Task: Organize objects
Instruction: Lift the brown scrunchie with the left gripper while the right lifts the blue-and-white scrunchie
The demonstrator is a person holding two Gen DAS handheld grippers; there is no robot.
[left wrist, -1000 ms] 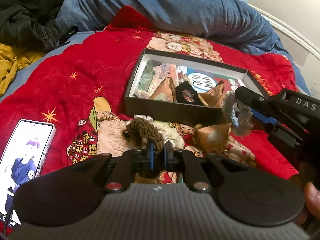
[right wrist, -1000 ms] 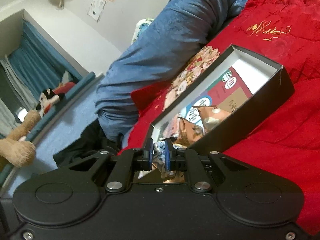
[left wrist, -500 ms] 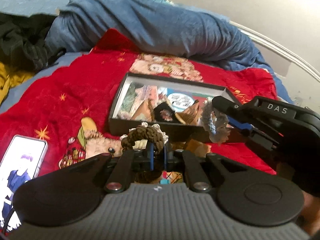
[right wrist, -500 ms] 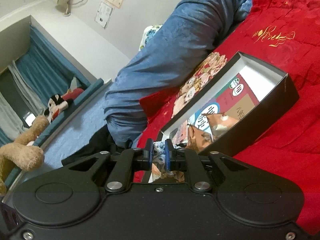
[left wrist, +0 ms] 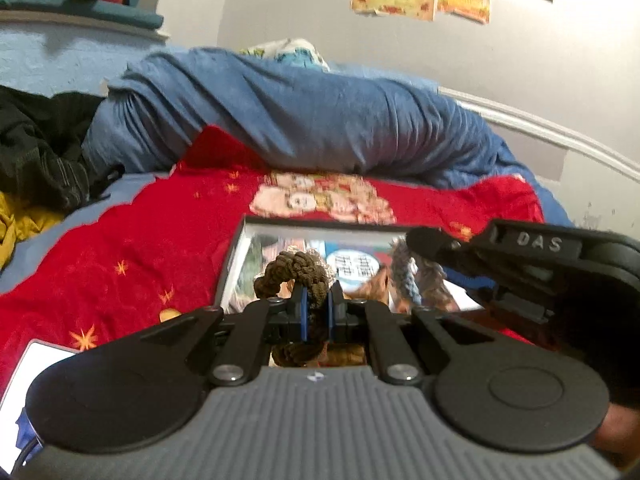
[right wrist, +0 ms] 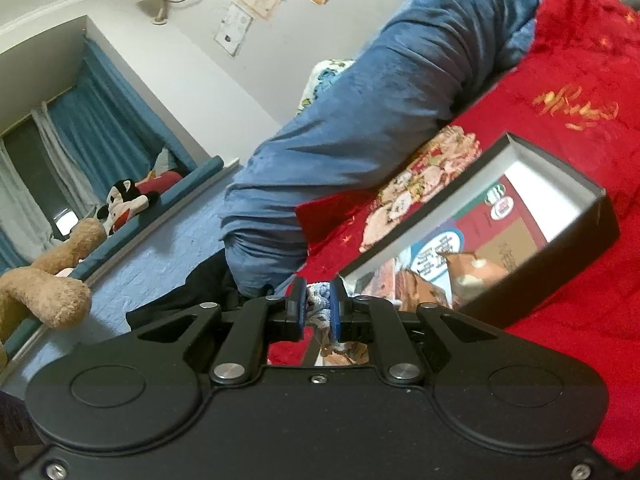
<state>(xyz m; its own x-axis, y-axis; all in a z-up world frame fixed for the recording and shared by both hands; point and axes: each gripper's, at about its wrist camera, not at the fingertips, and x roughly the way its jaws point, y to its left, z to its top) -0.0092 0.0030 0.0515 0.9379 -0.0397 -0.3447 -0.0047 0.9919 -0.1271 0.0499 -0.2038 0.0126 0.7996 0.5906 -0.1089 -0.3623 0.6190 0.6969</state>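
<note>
My left gripper (left wrist: 316, 312) is shut on a brown braided scrunchie (left wrist: 294, 274), held up in front of the open black box (left wrist: 236, 260). A grey-blue knitted scrunchie (left wrist: 404, 276) hangs from my right gripper (left wrist: 424, 240), which reaches in from the right over the box. In the right wrist view my right gripper (right wrist: 318, 312) is shut on that pale blue scrunchie (right wrist: 316, 300), beside the black box (right wrist: 560, 268). The box holds printed cards and brown patterned pieces (right wrist: 468, 272).
The box lies on a red blanket (left wrist: 132, 248) spread over a bed. A blue duvet roll (left wrist: 304, 120) lies behind it, dark clothes (left wrist: 36, 148) at the left. A phone (left wrist: 36, 364) lies at the lower left. Plush toys (right wrist: 120, 204) sit on a window ledge.
Both grippers rose with their scrunchies. The left view tilted upward, so the brown scrunchie left the blanket and now hangs in front of the box; more wall shows.
</note>
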